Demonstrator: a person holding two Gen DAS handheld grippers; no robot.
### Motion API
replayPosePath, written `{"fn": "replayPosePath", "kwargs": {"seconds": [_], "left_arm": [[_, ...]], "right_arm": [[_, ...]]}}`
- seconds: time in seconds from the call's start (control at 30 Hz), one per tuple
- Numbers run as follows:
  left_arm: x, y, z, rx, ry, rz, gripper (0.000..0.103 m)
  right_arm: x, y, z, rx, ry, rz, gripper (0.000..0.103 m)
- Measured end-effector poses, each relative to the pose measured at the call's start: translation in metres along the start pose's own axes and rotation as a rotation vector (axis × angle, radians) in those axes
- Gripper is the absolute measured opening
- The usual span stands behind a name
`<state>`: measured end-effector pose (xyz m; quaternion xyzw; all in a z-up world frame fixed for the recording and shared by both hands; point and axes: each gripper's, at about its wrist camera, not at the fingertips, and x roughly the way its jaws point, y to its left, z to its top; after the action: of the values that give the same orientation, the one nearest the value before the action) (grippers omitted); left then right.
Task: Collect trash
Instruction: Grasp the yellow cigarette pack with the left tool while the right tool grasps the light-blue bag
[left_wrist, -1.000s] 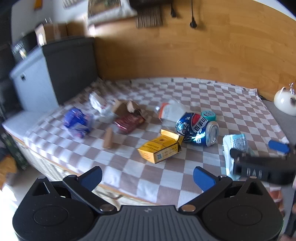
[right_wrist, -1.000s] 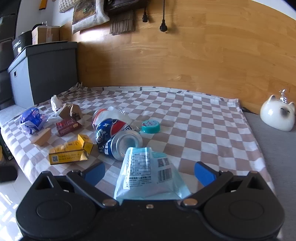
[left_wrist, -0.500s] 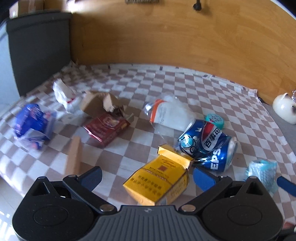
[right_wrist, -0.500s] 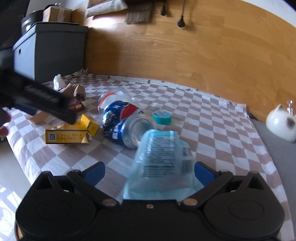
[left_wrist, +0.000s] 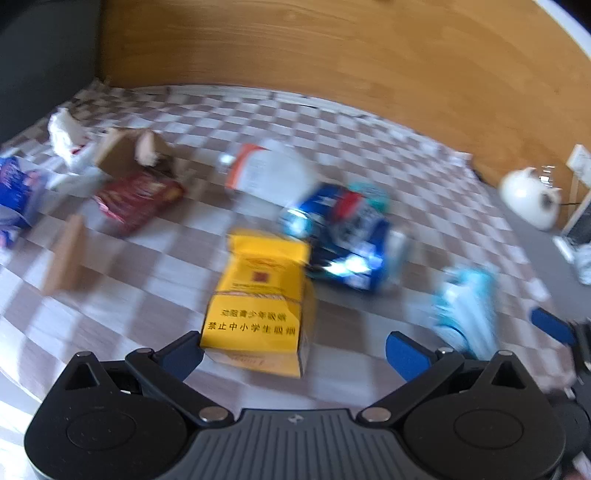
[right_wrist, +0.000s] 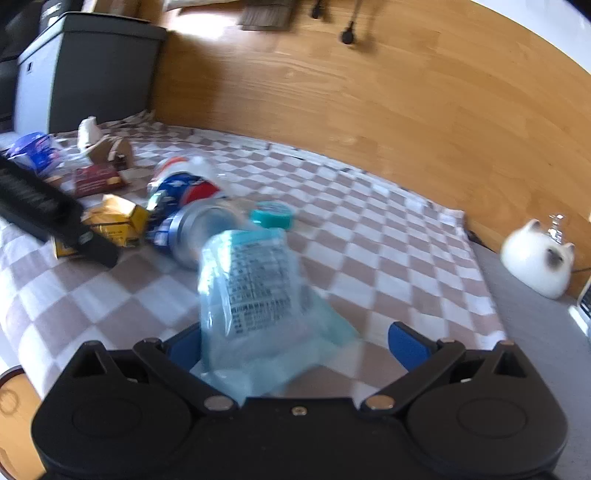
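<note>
While approached: yellow carton (left_wrist: 258, 299) looked light, crushable; best held across its sides.
Left gripper (left_wrist: 293, 349): wide apart, empty.

daylight scene, bright, strong motion blur both views, glare hotspot on blue can (left_wrist: 343, 240), wood wall (right_wrist: 388, 103) behind it bows from fisheye, dark corners, soft shadows

Wood-panelled wall (right_wrist: 369, 103) behind checkered cloth (right_wrist: 369, 236).
</note>
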<state>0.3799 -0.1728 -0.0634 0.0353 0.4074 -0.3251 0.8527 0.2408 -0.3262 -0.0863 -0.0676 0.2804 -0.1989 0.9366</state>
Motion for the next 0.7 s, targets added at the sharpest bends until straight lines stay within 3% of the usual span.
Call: {"fn": "replayPosePath", "kwargs": {"seconds": [0.1, 0.23, 0.33, 0.43, 0.5, 0.7], "left_arm": [[-0.008, -0.013, -0.005, 0.024, -0.008, -0.014, 0.103], [-0.009, -0.017, 0.003, -0.014, -0.015, 0.061, 0.103], [-0.005, -0.014, 0.014, -0.064, -0.001, 0.123, 0.100], [0.003, -0.011, 0.026, -0.077, 0.016, 0.176, 0.096], [0.008, -0.011, 0.033, -0.064, 0.026, 0.197, 0.094], [0.028, -0.016, 0.041, 0.014, 0.077, 0.256, 0.084]], "right_arm": [[-0.005, -0.013, 0.003, 0.025, -0.018, 0.011, 0.103], [-0.003, -0.012, 0.012, -0.010, -0.027, 0.087, 0.102], [0.002, 0.002, 0.017, -0.128, -0.041, 0.140, 0.093], [0.009, 0.018, 0.016, -0.245, -0.053, 0.122, 0.081], [0.014, 0.026, 0.014, -0.296, -0.040, 0.125, 0.066], [0.011, 0.021, 0.020, -0.255, -0.034, 0.140, 0.055]]}}
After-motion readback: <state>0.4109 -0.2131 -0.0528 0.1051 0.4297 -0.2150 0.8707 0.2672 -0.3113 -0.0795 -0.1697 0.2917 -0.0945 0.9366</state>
